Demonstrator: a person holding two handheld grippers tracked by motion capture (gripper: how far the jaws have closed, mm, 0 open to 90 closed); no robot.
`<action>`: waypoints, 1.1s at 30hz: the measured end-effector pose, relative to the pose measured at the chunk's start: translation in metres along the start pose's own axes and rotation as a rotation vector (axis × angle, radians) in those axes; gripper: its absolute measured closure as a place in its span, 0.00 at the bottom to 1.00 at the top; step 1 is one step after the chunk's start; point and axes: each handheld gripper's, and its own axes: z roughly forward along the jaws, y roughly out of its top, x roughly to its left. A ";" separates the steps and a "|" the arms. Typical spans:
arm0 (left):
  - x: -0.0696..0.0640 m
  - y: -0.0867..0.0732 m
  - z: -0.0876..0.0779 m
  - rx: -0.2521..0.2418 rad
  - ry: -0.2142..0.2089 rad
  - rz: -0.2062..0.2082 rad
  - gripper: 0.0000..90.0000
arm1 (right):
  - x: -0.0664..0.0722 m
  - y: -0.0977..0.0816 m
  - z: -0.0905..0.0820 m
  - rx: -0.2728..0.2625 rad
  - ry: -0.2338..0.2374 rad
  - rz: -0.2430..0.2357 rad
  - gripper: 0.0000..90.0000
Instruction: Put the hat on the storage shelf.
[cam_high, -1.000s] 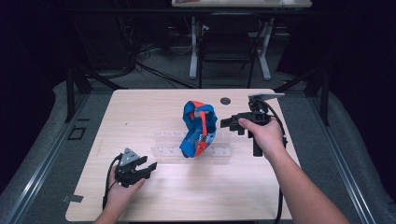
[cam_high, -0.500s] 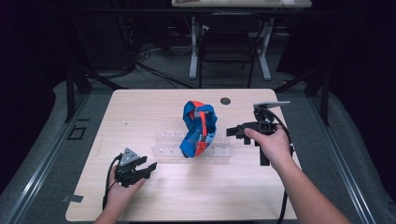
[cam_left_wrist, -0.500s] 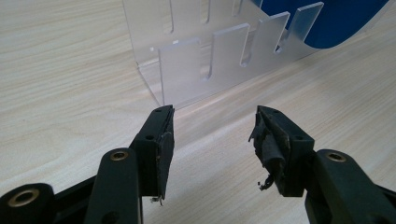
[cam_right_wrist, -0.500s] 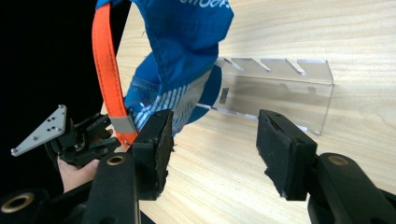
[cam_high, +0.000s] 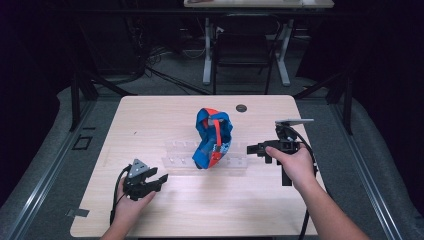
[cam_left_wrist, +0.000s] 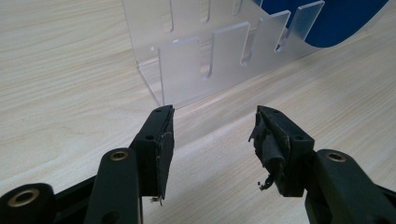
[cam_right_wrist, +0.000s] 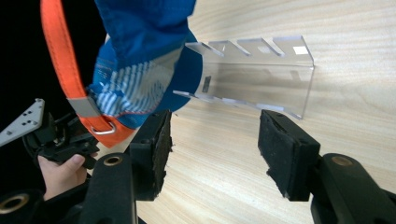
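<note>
The desk (cam_high: 165, 125) carries a clear rack (cam_high: 185, 161), on which a blue & orange cap (cam_high: 212, 137) is left propped mid-desk. The right gripper (cam_high: 256, 148) has been drawn back, fingers open & empty, so the cap seems released. The left gripper (cam_high: 159, 180) is also open.

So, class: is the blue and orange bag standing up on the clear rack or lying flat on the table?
Standing up. The bag rises well above the clear rack in the high view, its orange strap running top to bottom.

Cap (cam_high: 213, 137) on rack (cam_high: 235, 161) mid-table (cam_high: 150, 120) — prob. hooked; grippers L (cam_high: 161, 180) & R (cam_high: 252, 148) flank.
</note>
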 end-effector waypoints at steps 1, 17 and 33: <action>0.000 0.000 0.000 0.002 0.001 -0.001 0.53 | -0.001 -0.002 0.001 -0.003 -0.004 -0.002 0.49; 0.000 0.000 0.000 0.002 -0.001 -0.001 0.53 | -0.012 -0.033 0.015 -0.001 -0.062 -0.082 0.49; -0.001 -0.001 0.002 0.008 -0.001 0.004 0.53 | -0.031 -0.072 0.024 -0.054 -0.097 -0.135 0.50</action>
